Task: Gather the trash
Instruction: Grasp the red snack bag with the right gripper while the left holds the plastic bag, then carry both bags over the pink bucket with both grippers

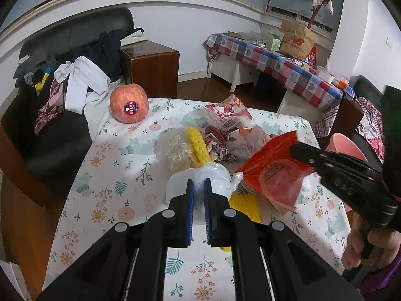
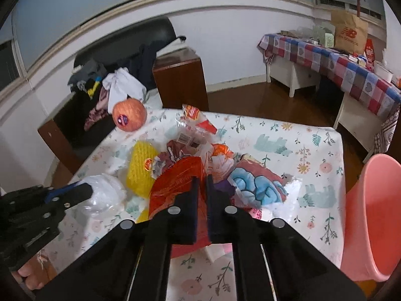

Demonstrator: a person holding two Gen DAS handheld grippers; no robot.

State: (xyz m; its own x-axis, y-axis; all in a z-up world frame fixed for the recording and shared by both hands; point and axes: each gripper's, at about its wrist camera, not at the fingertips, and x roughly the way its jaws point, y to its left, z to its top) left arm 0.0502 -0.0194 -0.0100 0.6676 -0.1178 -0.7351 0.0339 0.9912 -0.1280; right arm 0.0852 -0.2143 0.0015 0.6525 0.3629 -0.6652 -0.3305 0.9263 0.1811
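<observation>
Both grippers are loaded, the left gripper (image 1: 198, 188) pinching a crumpled clear plastic bag (image 1: 213, 175) and the right gripper (image 2: 203, 183) clamped on an orange snack wrapper (image 2: 175, 188) above the table (image 2: 313, 150), so either thin, slippery film could slide free before reaching the pink bin (image 2: 376, 213).

Left gripper (image 1: 198, 184): jaws nearly closed, pinching a clear plastic bag (image 1: 213, 175) between blue pads. Right gripper (image 2: 203, 180): jaws narrowly set, clamping an orange packet (image 2: 178, 180). Bare hand (image 1: 361, 248) grips the right handle
</observation>
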